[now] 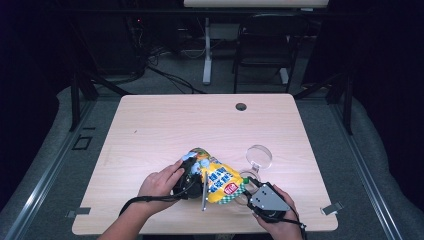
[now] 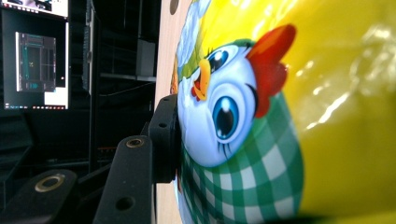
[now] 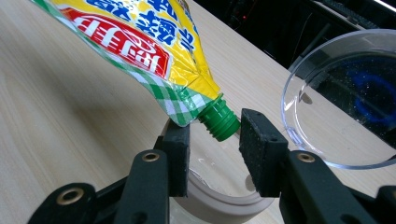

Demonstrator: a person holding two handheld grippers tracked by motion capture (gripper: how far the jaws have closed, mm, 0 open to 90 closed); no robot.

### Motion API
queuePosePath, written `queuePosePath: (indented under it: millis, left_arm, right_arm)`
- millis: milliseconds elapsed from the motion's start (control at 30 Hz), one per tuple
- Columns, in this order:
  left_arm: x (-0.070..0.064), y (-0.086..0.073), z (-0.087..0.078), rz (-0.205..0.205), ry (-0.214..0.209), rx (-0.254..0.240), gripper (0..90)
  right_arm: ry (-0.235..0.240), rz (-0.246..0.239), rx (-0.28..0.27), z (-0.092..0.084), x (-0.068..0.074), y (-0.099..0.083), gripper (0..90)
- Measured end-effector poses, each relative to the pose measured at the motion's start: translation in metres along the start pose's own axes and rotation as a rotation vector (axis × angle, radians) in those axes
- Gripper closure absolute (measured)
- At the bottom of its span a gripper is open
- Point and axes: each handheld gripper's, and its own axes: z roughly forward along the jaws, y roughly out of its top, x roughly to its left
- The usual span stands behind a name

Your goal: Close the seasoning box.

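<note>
Black jaws of the right gripper [image 3: 212,151] rise from the bottom of the right gripper view, pads on either side of a clear jar [image 3: 219,186] with a pale rim. Left pad sits against the rim's outer side; right pad looks close to the rim, but actual contact can't be told. Jar's grip state therefore unclear. Just above the jar mouth, between the two pads, hangs the green screw spout [image 3: 219,122] of a yellow sauce pouch [image 3: 140,42], tilted spout-down. Spout touches neither pad as far as visible. Right of the right gripper lies a clear round lid [image 3: 336,98] on the wooden table [image 3: 56,116], near the jar, apart from it.

High view: right gripper [image 1: 248,192] under its grey plate, held by the right hand [image 1: 280,220] at the table's near edge; pouch [image 1: 220,181] stretches leftward from it to the left gripper [image 1: 192,176], held by the left hand [image 1: 160,184]. Lid [image 1: 259,156] lies just beyond the right gripper.

Left gripper view: one black pad presses flat into the pouch [image 2: 280,116] at its printed cartoon chick [image 2: 224,112] and green check pattern. Other jaw hidden behind the pouch. Left gripper is clamped on the pouch body, holding it up off the table.
</note>
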Motion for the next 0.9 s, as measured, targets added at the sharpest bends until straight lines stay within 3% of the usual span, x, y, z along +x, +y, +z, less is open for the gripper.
queuePosePath:
  millis: [900]
  left_arm:
    - [0.0084, 0.0051, -0.0047, 0.052, 0.016, 0.025, 59.0]
  right_arm:
    - [-0.019, -0.002, -0.004, -0.0011, 0.0011, 0.0021, 65.2]
